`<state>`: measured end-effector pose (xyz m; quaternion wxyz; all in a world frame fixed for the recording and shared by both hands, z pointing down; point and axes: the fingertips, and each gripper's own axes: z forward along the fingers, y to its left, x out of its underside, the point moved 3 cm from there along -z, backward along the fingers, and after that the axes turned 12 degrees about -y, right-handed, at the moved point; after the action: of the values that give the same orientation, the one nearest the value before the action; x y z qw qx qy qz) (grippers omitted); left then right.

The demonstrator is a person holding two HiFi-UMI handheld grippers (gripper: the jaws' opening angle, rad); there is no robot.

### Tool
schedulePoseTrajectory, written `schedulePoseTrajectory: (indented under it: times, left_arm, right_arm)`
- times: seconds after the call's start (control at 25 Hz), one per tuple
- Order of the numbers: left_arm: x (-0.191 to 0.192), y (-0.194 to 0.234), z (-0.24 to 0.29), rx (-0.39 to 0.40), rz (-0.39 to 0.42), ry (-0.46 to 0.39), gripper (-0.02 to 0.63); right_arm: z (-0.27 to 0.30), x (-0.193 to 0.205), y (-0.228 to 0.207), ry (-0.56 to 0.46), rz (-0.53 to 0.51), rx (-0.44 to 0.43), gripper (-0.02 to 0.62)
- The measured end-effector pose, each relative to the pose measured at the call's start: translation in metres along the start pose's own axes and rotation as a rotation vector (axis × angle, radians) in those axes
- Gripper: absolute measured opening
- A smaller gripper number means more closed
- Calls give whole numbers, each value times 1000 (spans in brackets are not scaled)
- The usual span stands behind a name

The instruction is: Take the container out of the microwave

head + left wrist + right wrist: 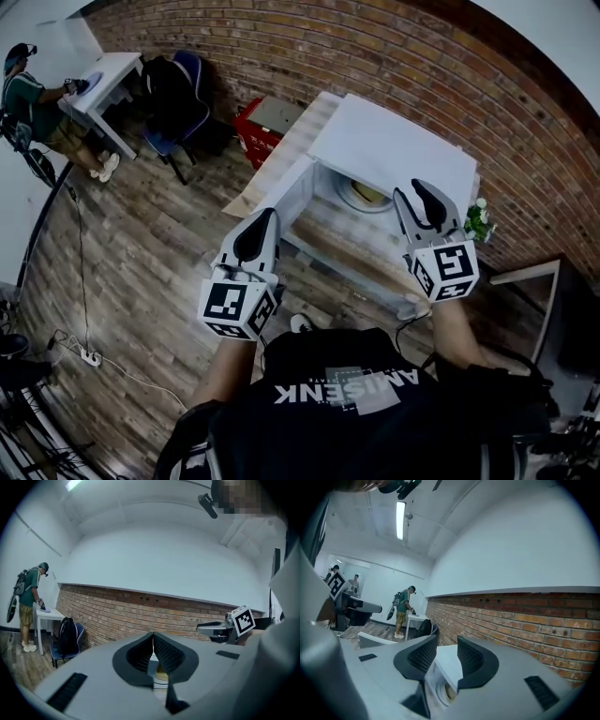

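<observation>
A white microwave (394, 150) stands open against the brick wall. Inside it sits a round pale container (364, 194) with something yellowish in it. My left gripper (262, 220) hovers before the microwave's left front corner, its jaws shut with nothing between them (153, 637). Below its pads, part of the container (161, 671) shows. My right gripper (424, 202) is at the right of the opening, short of the container. Its jaws stand open and empty (446, 644), framing the microwave's top (450, 665) and the container (449, 692) below.
The microwave rests on a light wooden table (281, 155). A red box (262, 127) and a chair with a black backpack (173, 94) stand to its left. A person (28, 103) works at a white table far left. A small plant (478, 223) sits at the right.
</observation>
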<state>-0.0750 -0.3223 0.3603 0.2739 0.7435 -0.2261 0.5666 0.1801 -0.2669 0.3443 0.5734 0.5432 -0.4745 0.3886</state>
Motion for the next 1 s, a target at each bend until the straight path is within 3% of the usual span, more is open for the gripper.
schedulePoseTrajectory:
  times: [0.44,1.0]
  left_arm:
    - [31,2,-1,34,-10,56,14]
    - [47,-15,3,-86,14,64,15]
  right_arm:
    - [21,66,55,93,-65,-125,196]
    - [36,160,75,193,-92,-309,209]
